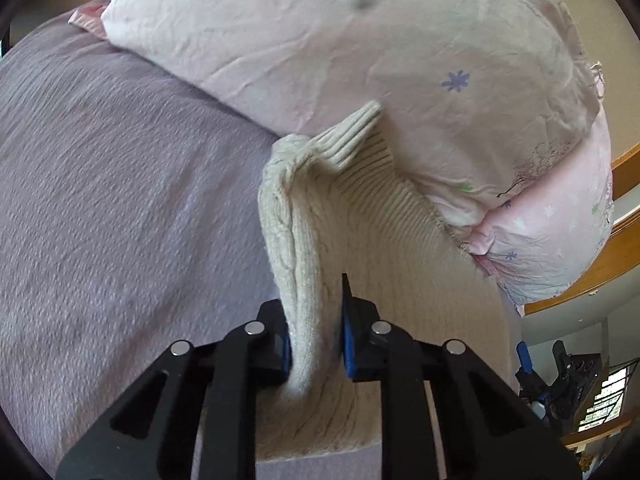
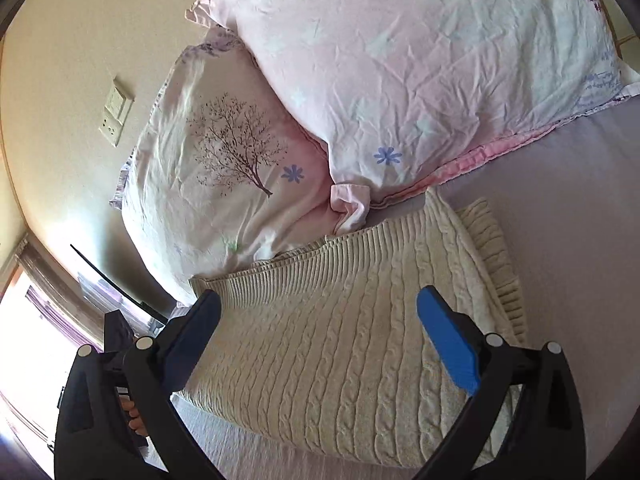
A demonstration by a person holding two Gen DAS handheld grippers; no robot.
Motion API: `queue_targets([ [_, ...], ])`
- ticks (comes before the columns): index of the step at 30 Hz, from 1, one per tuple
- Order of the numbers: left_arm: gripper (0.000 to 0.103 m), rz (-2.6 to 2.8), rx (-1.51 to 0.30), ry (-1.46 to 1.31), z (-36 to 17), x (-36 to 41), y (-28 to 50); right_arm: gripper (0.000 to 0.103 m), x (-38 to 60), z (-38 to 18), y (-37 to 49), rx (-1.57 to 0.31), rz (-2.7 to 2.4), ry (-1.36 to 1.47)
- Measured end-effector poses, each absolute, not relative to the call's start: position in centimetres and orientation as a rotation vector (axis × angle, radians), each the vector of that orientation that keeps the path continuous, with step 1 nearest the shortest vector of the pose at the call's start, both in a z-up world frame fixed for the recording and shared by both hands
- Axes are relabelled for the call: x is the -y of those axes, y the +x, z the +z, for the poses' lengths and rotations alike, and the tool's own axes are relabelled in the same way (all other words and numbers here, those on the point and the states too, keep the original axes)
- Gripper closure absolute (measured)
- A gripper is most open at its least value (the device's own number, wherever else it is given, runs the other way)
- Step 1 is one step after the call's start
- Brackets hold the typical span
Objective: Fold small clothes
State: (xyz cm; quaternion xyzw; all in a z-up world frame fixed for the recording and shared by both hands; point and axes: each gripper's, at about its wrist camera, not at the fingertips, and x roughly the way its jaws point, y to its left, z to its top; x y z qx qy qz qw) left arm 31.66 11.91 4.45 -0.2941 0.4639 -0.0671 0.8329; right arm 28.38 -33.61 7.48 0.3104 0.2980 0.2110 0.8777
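A cream knit sweater (image 2: 344,344) is lying on a lavender bedspread (image 1: 120,208), its body showing thick cable-knit ropes running lengthwise and a band of fine ribbing along the edge nearest the pillows. The yarn is looking soft and slightly fuzzy, and the garment is sitting in a doubled-over, roughly rectangular heap with another ribbed edge peeking out on its far side.

In the left wrist view, a ridge of the sweater (image 1: 304,264) is standing up in a bunched fold, ending in a ribbed cuff-like tip that is leaning against a pillow. The left gripper (image 1: 316,344) is pinching this ridge: its black fingers with blue pads (image 1: 349,344) are pressing in from both sides, closed down to the thickness of the wool, and the cloth is bulging out above and below them.

The right gripper (image 2: 320,340) is hovering over the flat cable-knit panel with its fingers spread wide, holding nothing; the sweater is filling the gap between them, one blue pad (image 2: 448,344) over its right part, the dark finger at its left edge.

Beyond the sweater, two crumpled pale pink pillows are lying against each other: one (image 2: 224,168) printed with a bare brown tree, the other (image 2: 420,68) scattered with small blue and green flowers. The bedspread's weave is showing fine ribbed lines. A cream wall switch plate (image 2: 116,112) is sitting on the beige wall.
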Motion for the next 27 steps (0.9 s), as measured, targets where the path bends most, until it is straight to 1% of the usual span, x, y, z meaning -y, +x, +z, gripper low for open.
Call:
queue_targets([
  [2, 0.087, -0.166, -0.954, -0.581, 7.6, -10.1, 31.5, 0.003, 34.5, 8.3, 27.8, -0.585, 0.434, 0.667],
  [3, 0.087, -0.189, -0.937, -0.548, 9.6, -7.9, 31.7, 0.003, 35.2, 8.6, 27.5, -0.567, 0.424, 0.672],
  [5, 0.087, -0.256, -0.911, -0.474, 12.6, -3.0, 32.1, 0.003, 36.3, 9.0, 27.0, -0.533, 0.400, 0.684],
  [7, 0.087, -0.346, -0.905, -0.395, 14.4, 3.9, 32.6, 0.003, 37.6, 9.1, 26.7, -0.505, 0.374, 0.699],
  [9, 0.086, -0.456, -0.930, -0.335, 14.1, 11.1, 33.0, 0.003, 39.3, 8.9, 26.7, -0.494, 0.348, 0.726],
  [10, 0.086, -0.515, -0.960, -0.303, 13.1, 15.0, 33.2, 0.003, 40.1, 8.6, 26.8, -0.496, 0.346, 0.747],
  [12, 0.085, -0.590, -1.035, -0.268, 10.9, 20.3, 33.4, 0.003, 41.8, 7.8, 27.1, -0.501, 0.321, 0.791],
  [13, 0.088, -0.630, -1.064, -0.282, 10.0, 21.8, 33.4, 0.003, 42.3, 7.6, 27.1, -0.505, 0.311, 0.800],
  [14, 0.090, -0.658, -1.070, -0.310, 9.7, 22.2, 33.3, 0.003, 42.9, 7.4, 27.2, -0.508, 0.306, 0.816],
  [16, 0.089, -0.668, -1.021, -0.344, 10.4, 20.8, 32.7, 0.004, 43.5, 7.1, 27.4, -0.515, 0.353, 0.854],
  [17, 0.083, -0.651, -0.987, -0.349, 11.0, 19.5, 32.2, 0.007, 43.5, 7.1, 27.6, -0.523, 0.390, 0.863],
  [18, 0.073, -0.627, -0.960, -0.349, 11.6, 17.9, 31.7, 0.011, 43.0, 7.2, 27.8, -0.541, 0.433, 0.857],
  [19, 0.069, -0.593, -0.935, -0.337, 12.1, 16.2, 31.1, 0.012, 42.3, 7.4, 28.1, -0.569, 0.454, 0.822],
  [21, 0.063, -0.508, -0.905, -0.289, 12.5, 13.2, 30.1, 0.024, 40.4, 7.7, 28.5, -0.635, 0.415, 0.699],
  [22, 0.062, -0.476, -0.910, -0.274, 12.4, 12.2, 29.8, 0.027, 39.5, 7.6, 28.7, -0.669, 0.388, 0.643],
  [24, 0.059, -0.441, -0.934, -0.268, 12.1, 10.3, 29.4, 0.043, 38.4, 7.0, 29.1, -0.729, 0.392, 0.603],
  [26, 0.058, -0.419, -0.959, -0.266, 11.4, 8.6, 29.1, 0.047, 37.5, 6.2, 29.6, -0.797, 0.380, 0.572],
  [27, 0.058, -0.416, -0.971, -0.261, 11.0, 7.6, 28.9, 0.052, 37.5, 5.5, 29.5, -0.825, 0.364, 0.554],
])
